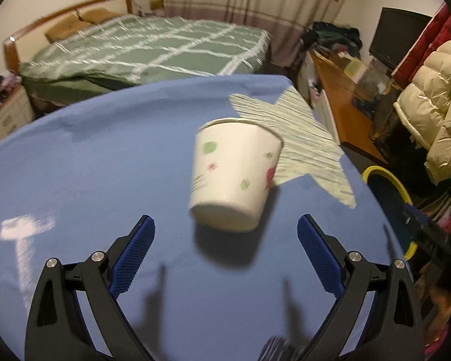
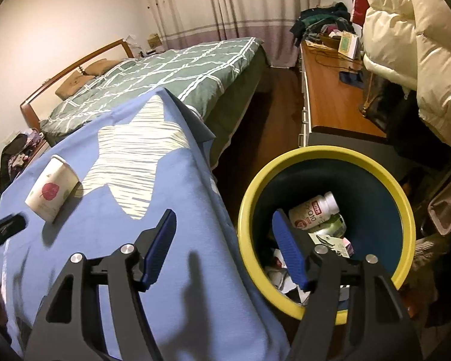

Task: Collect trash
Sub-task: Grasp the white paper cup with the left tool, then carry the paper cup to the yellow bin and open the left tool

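A white paper cup with leaf prints stands upright on the blue tablecloth, just ahead of my left gripper, which is open and empty. The cup also shows in the right wrist view at the left. My right gripper is open and empty, over the table's right edge beside the yellow-rimmed bin. The bin holds a white pill bottle and other scraps. The bin's rim also shows in the left wrist view.
The cloth carries a pale star patch. A bed stands behind the table. A wooden desk with clutter and a cream puffer jacket stand at the right. A dark floor gap runs between bed and desk.
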The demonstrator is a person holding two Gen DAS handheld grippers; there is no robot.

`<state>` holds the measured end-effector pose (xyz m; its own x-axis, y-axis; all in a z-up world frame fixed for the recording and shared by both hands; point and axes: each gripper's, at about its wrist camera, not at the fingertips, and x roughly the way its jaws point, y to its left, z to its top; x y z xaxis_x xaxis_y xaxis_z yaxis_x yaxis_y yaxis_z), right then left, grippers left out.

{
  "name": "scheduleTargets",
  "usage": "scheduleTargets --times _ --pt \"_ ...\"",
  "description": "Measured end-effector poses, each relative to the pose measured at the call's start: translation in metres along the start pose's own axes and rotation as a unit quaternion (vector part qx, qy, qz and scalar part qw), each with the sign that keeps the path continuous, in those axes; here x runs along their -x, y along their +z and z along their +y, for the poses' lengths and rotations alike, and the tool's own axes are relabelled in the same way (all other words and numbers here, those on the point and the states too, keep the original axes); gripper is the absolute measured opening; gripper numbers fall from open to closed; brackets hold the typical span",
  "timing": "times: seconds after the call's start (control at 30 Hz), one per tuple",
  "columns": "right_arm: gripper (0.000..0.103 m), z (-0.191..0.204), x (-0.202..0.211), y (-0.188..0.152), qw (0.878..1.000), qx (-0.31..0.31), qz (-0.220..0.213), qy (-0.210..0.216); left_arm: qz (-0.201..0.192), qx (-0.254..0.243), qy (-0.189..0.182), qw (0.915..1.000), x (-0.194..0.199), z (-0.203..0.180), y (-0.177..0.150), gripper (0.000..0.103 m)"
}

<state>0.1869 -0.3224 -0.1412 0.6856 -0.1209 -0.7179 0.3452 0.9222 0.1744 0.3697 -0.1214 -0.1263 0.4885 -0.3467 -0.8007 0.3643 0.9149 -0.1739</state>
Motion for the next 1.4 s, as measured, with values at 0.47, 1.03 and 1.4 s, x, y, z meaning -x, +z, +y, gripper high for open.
scheduleTargets --times 0.47,1.03,1.4 --pt "0.064 -0.001 -0.002 0.001 1.0 -0.005 0.008 0.019 0.045 -0.024 0.03 0.9982 -0.055 0.0 0.043 0.093" --pt "0.064 -0.006 0.006 -0.003 0.999 -0.019 -0.018 0.025 0.025 -0.052 -0.002 0.9983 -0.026 -0.039 0.033 0.062" --pt "0.064 -0.053 0.057 -0.024 0.999 -0.006 -0.051 -0.014 0.025 -0.132 -0.07 0.9884 -0.018 -0.161 0.016 0.062"
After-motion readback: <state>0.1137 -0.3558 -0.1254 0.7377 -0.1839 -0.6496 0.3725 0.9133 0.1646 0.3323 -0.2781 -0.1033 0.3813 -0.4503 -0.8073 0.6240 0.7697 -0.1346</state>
